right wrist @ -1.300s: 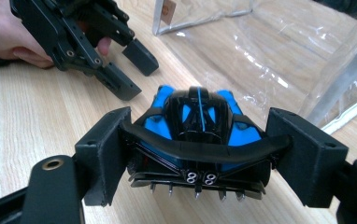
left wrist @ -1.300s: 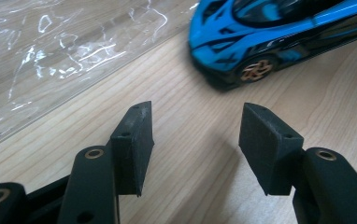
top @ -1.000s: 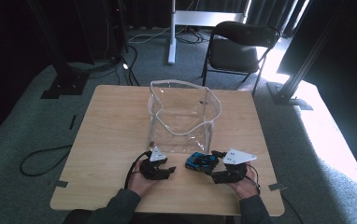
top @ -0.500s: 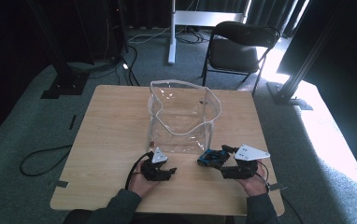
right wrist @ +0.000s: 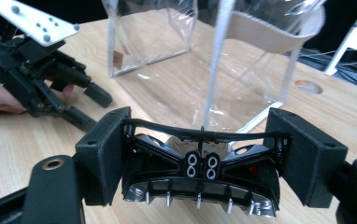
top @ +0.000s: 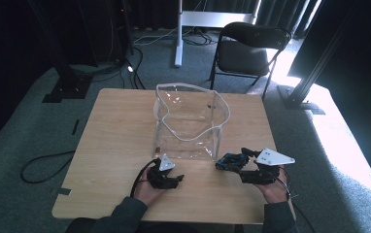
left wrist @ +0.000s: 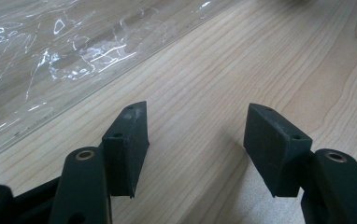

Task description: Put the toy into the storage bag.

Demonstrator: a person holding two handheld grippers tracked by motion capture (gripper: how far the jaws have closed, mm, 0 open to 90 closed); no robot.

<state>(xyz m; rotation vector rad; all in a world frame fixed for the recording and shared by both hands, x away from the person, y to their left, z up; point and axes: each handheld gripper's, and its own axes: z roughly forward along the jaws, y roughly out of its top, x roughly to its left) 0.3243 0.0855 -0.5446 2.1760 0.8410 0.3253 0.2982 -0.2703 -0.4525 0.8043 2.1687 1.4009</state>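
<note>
A dim room with grey carpet surrounds a pale rectangular wooden table [top: 115,145]; a black folding chair [top: 249,48] stands beyond it at about one o'clock, and a black cable [top: 42,162] loops over the floor at nine o'clock. Near the table's middle stands a clear plastic bag with white-trimmed edges [top: 191,121], upright, its mouth open.

At six o'clock from the bag, close to the table's near edge, the left gripper [left wrist: 193,149] lies low on the wood in the person's left hand [top: 147,191]. Its jaws are spread apart with only bare tabletop between them, and the bag's clear bottom edge lies just ahead of them in the left gripper view.

At about four o'clock from the bag, the right gripper [right wrist: 200,163] is clamped across a small black toy racing car with blue bodywork [top: 229,161]. In the right gripper view its rear wing, silver diffuser and four exhaust pipes sit between the two pads, both touching its sides. The car is just beside the bag's near right corner.
</note>
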